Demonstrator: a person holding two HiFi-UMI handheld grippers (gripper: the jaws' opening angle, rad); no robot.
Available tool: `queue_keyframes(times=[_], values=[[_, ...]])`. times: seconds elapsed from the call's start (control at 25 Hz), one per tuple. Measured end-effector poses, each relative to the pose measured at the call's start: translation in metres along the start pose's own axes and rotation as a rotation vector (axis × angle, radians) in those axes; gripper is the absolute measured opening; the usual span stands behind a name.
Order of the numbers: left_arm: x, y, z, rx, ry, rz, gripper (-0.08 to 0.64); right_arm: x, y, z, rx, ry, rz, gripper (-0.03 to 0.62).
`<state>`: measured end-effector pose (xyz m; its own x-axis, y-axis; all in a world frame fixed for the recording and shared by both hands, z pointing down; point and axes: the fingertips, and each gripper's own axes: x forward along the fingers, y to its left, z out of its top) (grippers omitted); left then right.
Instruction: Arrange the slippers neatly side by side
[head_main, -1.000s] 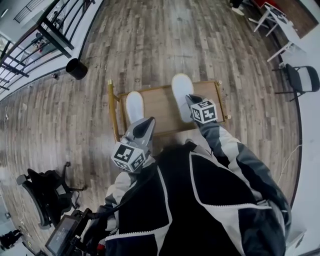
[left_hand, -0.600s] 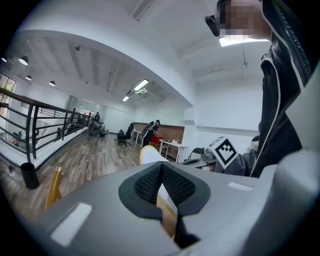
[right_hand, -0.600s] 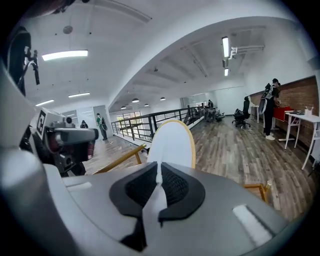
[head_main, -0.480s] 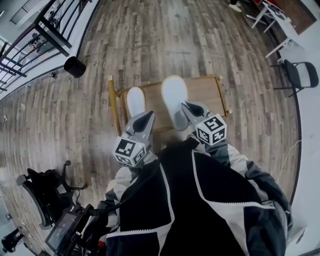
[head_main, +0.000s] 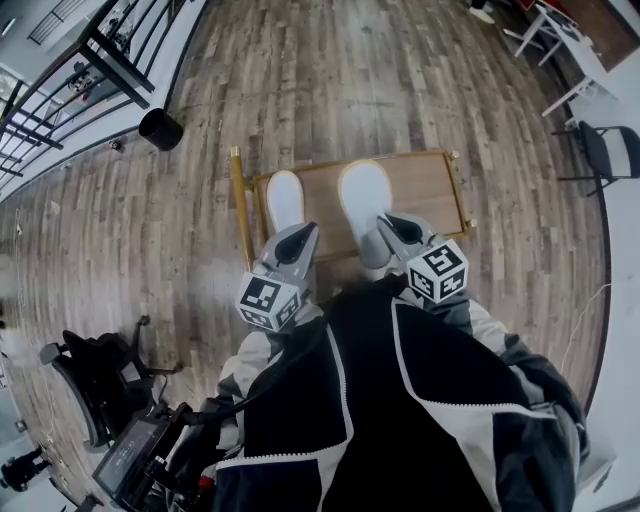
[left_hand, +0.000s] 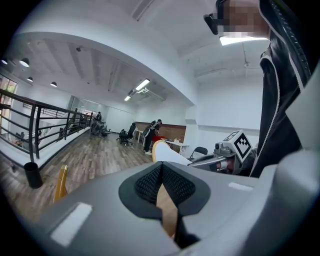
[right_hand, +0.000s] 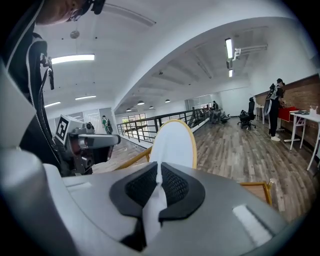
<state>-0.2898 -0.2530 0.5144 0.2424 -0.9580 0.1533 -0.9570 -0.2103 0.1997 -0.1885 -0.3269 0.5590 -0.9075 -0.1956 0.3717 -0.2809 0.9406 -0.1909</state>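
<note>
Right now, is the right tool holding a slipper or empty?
Holding. The right tool is shut on the white slipper; the slipper's edge is pinched between the jaws.

I wear a black jacket (head_main: 440, 400) with pale grey panels and grey sleeves (head_main: 515, 345), its seams edged in thin white piping. My left gripper (head_main: 300, 233) and right gripper (head_main: 386, 222) have smooth grey shells that taper to a point, lined inside with black mesh-textured pads (left_hand: 172, 184). Each carries a white cube (head_main: 268, 301) printed with black square markers.
</note>
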Motion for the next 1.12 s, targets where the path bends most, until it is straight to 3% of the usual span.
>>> queue_keyframes(times=[0.44, 0.6, 0.8, 1.12], values=[[-0.022, 0.005, -0.012, -0.023, 0.033, 0.046, 0.018, 0.065, 0.007, -0.025, 0.011, 0.068, 0.064, 0.025], [-0.03, 0.013, -0.013, -0.045, 0.035, 0.073, 0.018, 0.102, -0.003, -0.042, 0.054, 0.122, 0.048, 0.025], [-0.038, 0.02, -0.017, -0.082, 0.036, 0.087, 0.018, 0.148, -0.015, -0.075, 0.175, 0.203, 0.015, 0.025], [-0.043, 0.017, -0.024, -0.081, 0.058, 0.09, 0.018, 0.198, -0.03, -0.115, 0.197, 0.322, -0.051, 0.025]])
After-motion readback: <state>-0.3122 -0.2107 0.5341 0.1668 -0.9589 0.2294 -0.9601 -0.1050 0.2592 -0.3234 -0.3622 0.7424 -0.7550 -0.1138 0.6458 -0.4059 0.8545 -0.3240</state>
